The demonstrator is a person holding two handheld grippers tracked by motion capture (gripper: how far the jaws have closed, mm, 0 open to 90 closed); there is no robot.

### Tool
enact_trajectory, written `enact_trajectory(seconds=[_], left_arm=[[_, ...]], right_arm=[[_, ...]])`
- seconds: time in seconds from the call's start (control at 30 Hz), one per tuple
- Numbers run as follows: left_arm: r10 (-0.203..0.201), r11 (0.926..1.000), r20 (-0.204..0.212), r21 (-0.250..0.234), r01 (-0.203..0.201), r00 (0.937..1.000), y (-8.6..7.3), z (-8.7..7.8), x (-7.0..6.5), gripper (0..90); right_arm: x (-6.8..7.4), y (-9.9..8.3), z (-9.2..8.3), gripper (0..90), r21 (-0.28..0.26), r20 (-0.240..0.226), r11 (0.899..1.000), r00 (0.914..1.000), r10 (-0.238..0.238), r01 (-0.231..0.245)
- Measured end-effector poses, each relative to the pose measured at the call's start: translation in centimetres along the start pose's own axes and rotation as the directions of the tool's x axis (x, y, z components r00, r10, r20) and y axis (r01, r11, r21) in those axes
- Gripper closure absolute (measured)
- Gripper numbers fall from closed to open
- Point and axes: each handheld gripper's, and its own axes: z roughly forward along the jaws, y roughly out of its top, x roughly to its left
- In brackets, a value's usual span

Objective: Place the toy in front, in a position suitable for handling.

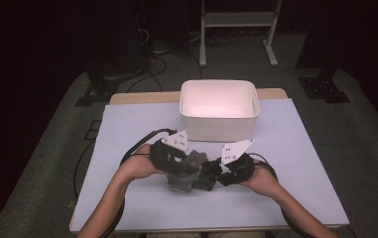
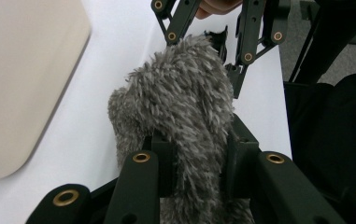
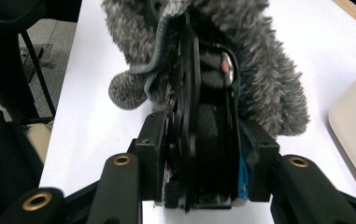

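Bare forearms enter from the near edge of the pale blue-white table mat (image 1: 127,198), meeting at its middle. Behind them the white rectangular plastic tub (image 1: 219,111) stands at the far side. Between the two hands, just above the mat, is a fluffy grey fabric item (image 2: 180,98). One end is pinched between the pads of the left gripper (image 2: 196,158); the right gripper (image 3: 203,154) is clamped on the item's flat black part (image 3: 203,135), at the other end.
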Motion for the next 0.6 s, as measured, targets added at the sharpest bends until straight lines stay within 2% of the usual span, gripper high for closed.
enact_trajectory(seconds=[0.07,0.2,0.3,0.5,0.6], left_arm=[[0.004,1.0000,0.008,0.009,-0.004,1.0000,0.0,0.3,0.0,70.3],[-0.005,0.9975,0.017,0.070,0.003,0.9999,-0.5,2.4,0.2,70.3],[-0.024,0.9991,0.038,0.037,0.023,0.9990,-0.6,3.2,0.5,69.8],[0.008,0.9987,0.031,0.049,-0.010,0.9995,0.0,4.3,0.1,68.1],[0.010,0.9990,0.036,0.043,-0.011,0.9993,0.1,4.5,0.1,67.9]], right_arm=[[0.0,-0.1,-0.1,57.3,0.001,0.002,1.000,1.0000,0.009,-0.009],[0.0,-0.7,-0.7,57.3,0.001,0.011,1.000,0.9998,0.014,-0.014],[-0.1,-1.6,-1.2,57.2,-0.006,0.018,0.999,0.9992,0.035,-0.035],[0.0,-2.7,-1.9,57.1,-0.026,0.028,0.999,0.9985,0.047,-0.046],[0.2,-3.3,-2.2,57.2,-0.039,0.031,0.998,0.9982,0.051,-0.050]])
